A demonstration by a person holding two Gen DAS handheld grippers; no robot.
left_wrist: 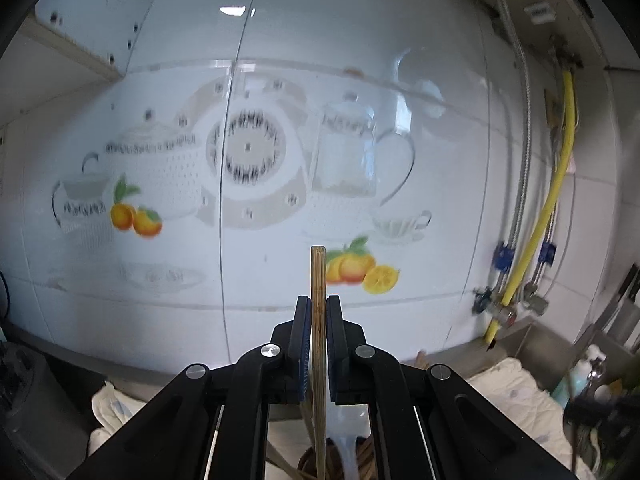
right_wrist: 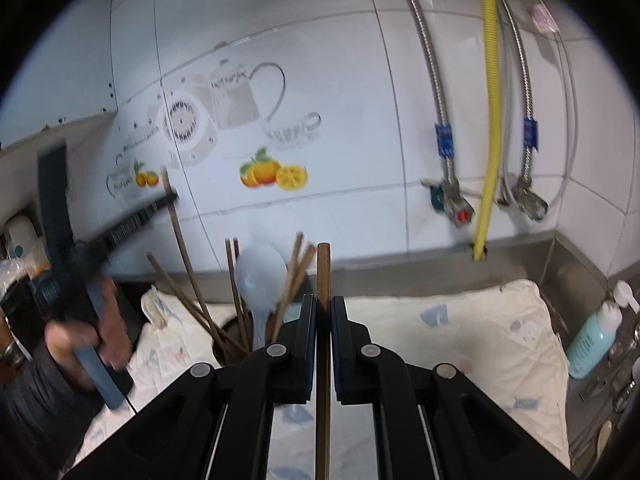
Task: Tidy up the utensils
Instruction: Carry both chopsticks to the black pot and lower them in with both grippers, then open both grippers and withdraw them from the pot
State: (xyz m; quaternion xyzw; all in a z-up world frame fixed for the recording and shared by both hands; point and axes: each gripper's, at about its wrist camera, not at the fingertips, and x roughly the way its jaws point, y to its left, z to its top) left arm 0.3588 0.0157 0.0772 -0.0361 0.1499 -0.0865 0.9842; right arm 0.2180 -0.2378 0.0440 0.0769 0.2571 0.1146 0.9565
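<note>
Between your left gripper's (left_wrist: 319,308) blue-padded fingers (left_wrist: 305,332) you are pinching a pale bamboo chopstick (left_wrist: 318,320); the jaws are pressed together on it, and it is standing upright in the left wrist view, its blunt tip rising above the fingertips against the white tiled wall (left_wrist: 360,80) with its printed teapots and oranges. Below that gripper, a brown utensil holder (left_wrist: 308,464) is showing at the bottom edge, with a white plastic spoon (left_wrist: 346,440) standing in it.

Your right gripper (right_wrist: 323,304) is likewise clamping a darker brown chopstick (right_wrist: 323,276), jaws closed on it, the stick upright and its top reaching just above the fingertips. Beyond it, in the right wrist view, the holder is sitting on a pale quilted cloth (right_wrist: 460,320) laid over the steel counter (right_wrist: 576,264), just left of your right gripper. Several more brown chopsticks (right_wrist: 192,280) are leaning out of it at different angles around the white spoon.

At the left of that view your hand (right_wrist: 108,336) is gripping the left gripper's blue handle; the tool looks blurred. A yellow hose (right_wrist: 490,120) and braided metal hoses (right_wrist: 436,80) are running down the wall on the right, and a teal bottle (right_wrist: 592,340) is standing at the counter's right edge.
</note>
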